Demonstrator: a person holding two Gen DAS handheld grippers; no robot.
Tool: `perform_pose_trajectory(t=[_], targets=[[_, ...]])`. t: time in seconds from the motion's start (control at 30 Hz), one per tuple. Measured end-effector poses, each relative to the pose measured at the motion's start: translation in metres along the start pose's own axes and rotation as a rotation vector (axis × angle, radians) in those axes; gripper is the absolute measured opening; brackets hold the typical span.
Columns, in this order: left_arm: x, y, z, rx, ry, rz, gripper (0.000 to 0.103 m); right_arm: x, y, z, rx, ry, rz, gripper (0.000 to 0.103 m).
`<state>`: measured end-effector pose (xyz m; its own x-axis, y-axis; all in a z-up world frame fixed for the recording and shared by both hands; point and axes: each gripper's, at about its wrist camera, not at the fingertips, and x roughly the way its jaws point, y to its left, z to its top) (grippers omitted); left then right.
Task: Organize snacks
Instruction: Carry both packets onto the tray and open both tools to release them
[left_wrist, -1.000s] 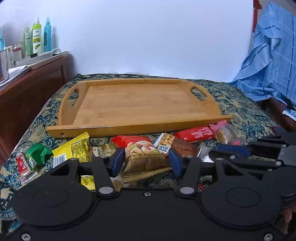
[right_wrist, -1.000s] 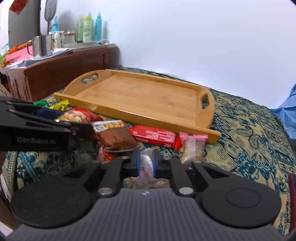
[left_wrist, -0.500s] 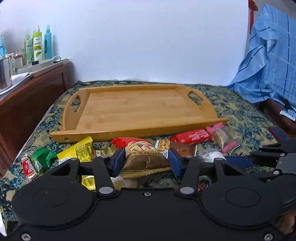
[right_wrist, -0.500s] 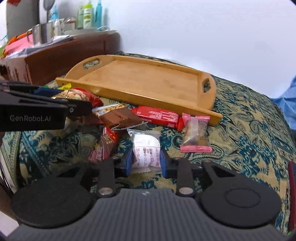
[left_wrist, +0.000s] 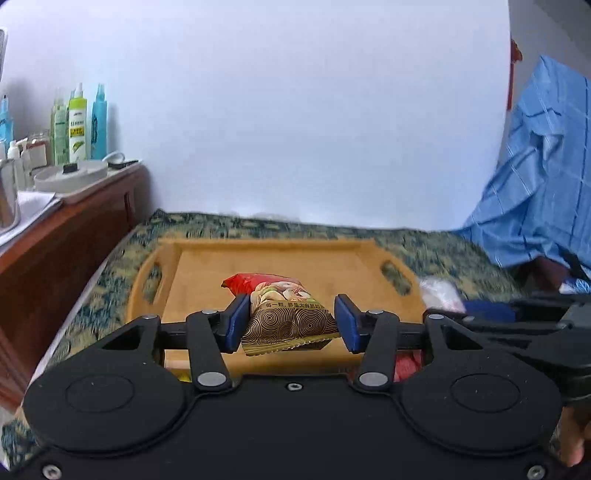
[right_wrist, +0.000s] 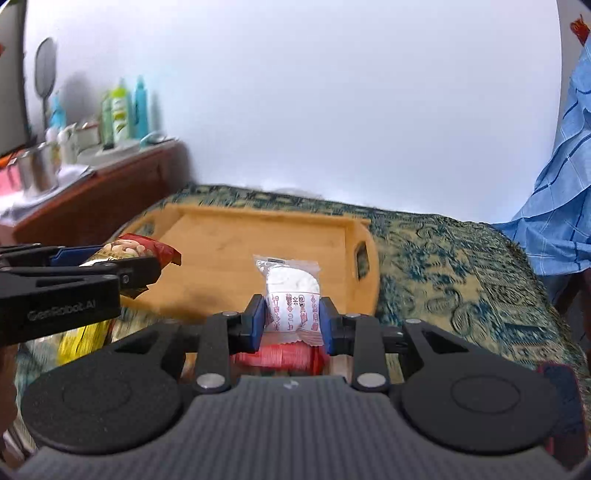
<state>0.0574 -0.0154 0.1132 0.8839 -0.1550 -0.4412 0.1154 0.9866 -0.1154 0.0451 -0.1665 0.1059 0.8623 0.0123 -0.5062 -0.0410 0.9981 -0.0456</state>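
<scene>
My left gripper (left_wrist: 290, 321) is shut on a gold and red nut packet (left_wrist: 286, 314) and holds it above the near edge of the wooden tray (left_wrist: 207, 266). My right gripper (right_wrist: 291, 321) is shut on a white wrapped cake packet (right_wrist: 291, 295), lifted in front of the tray (right_wrist: 229, 243). The left gripper with its nut packet (right_wrist: 136, 249) shows at the left of the right wrist view. The right gripper's arm shows at the right of the left wrist view, with the white packet (left_wrist: 441, 293) partly hidden.
A red snack bar (right_wrist: 280, 356) and a yellow packet (right_wrist: 83, 341) lie on the patterned cloth (right_wrist: 454, 266) below the grippers. A wooden dresser (left_wrist: 62, 236) with bottles (left_wrist: 79, 125) stands to the left. Blue checked fabric (left_wrist: 543, 195) hangs at the right.
Both grippers closed on their packets and lifted them off the cloth, moving forward toward the tray. The remaining snacks dropped out of view below.
</scene>
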Motion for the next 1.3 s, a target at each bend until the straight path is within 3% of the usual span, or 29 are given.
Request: perform_pose_trajectory(t=[0.23, 0.53, 1.3], targets=[[0.054, 0.007, 0.027, -0.039, 0.042, -0.01, 0.048, 0.059, -0.011, 0.017, 0.086, 0.041, -0.022, 0.035], [0.108, 0.013, 0.02, -0.039, 0.113, 0.015, 0.048, 0.108, -0.017, 0.019, 0.104, 0.125, -0.044, 0.036], [0.135, 0.005, -0.002, 0.011, 0.184, 0.051, 0.048, 0.134, -0.015, 0.006, 0.075, 0.194, -0.056, 0.037]])
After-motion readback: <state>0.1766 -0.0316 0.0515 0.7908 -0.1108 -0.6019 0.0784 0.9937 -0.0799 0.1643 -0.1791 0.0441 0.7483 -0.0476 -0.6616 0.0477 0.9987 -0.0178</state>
